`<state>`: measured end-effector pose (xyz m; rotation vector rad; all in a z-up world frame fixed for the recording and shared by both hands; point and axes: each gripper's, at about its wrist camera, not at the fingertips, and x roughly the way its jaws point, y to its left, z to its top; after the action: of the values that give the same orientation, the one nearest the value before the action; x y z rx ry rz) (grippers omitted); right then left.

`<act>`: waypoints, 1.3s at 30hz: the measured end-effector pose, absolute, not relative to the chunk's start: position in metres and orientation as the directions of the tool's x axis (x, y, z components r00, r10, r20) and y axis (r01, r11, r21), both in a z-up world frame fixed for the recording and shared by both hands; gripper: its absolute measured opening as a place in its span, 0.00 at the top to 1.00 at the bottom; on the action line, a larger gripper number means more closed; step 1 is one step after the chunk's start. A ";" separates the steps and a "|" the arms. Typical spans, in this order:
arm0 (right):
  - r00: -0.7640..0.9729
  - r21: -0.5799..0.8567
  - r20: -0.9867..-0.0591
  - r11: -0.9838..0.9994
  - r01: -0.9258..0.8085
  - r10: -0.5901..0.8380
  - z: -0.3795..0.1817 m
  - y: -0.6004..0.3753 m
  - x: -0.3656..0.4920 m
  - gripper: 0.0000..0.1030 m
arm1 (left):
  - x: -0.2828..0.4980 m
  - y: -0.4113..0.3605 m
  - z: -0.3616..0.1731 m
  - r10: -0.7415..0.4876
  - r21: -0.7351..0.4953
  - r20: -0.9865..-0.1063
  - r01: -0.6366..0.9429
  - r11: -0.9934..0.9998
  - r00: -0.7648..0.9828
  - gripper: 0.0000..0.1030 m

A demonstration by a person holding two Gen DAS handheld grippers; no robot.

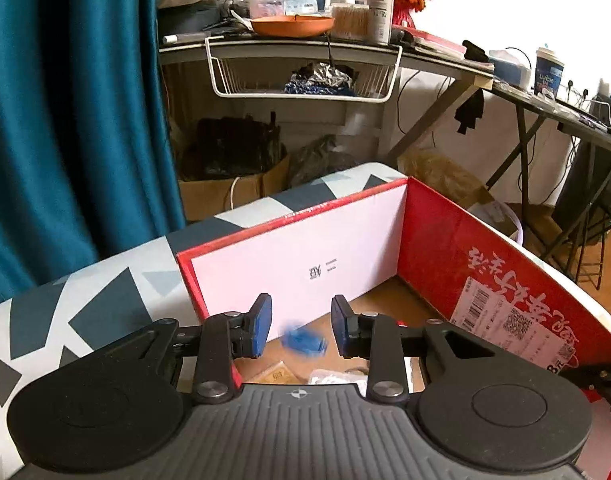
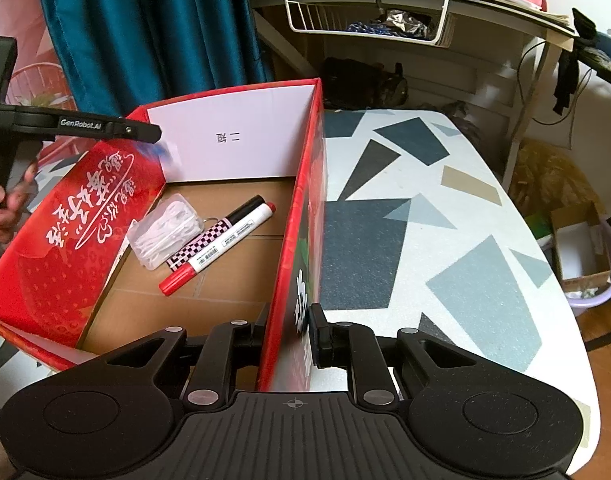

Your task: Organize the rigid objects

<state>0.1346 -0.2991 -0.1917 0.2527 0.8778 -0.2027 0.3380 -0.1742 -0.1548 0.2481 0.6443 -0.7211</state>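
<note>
1. Left gripper (image 1: 302,314), held by a hand (image 2: 3,204), hangs above the red box (image 1: 425,240) near its left wall; the jaws stand partly apart and grip nothing
2. Small blue object (image 1: 303,340) shows in the gap, just below and ahead of the blue pads (image 1: 261,328), clear of both; it is too blurred to tell its shape or long axis, and seems to be loose over the box floor
3. Clear packet (image 2: 165,232) of white sticks, a checkered tag and a red-capped marker (image 2: 221,244) lie on the cardboard floor, the marker's length running from near-left to far-right
4. Right gripper (image 2: 290,316) is clamped on the box's right wall, one jaw inside, one outside, likely steadying it
5. Patterned table (image 2: 425,200) to the right shows nothing to fetch, so I judge the next pick falls to the free left hand
</note>
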 end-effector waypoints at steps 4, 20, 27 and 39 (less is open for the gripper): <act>0.627 0.142 -0.776 0.951 0.275 -0.065 -0.192 -0.301 0.134 0.84 | 0.336 -0.165 -0.150 -0.546 -0.022 -0.609 0.675 0.738 0.576 0.50; 0.634 0.155 -0.771 0.947 0.282 -0.062 -0.193 -0.301 0.133 0.83 | 0.330 -0.038 -0.122 -0.492 -0.134 -0.575 0.517 0.845 0.654 0.00; 0.636 0.158 -0.769 0.946 0.284 -0.063 -0.193 -0.302 0.132 0.83 | 0.332 0.015 -0.135 -0.318 -0.093 -0.632 0.338 0.937 0.706 0.00; 0.634 0.157 -0.771 0.946 0.285 -0.063 -0.194 -0.302 0.133 0.83 | 0.336 0.037 -0.198 -0.143 -0.021 -0.702 0.180 0.983 0.698 0.00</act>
<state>0.1333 -0.3024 -0.1936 0.2756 0.8645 -0.2015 0.3363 0.0369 -0.1979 0.0507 0.7778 -0.1804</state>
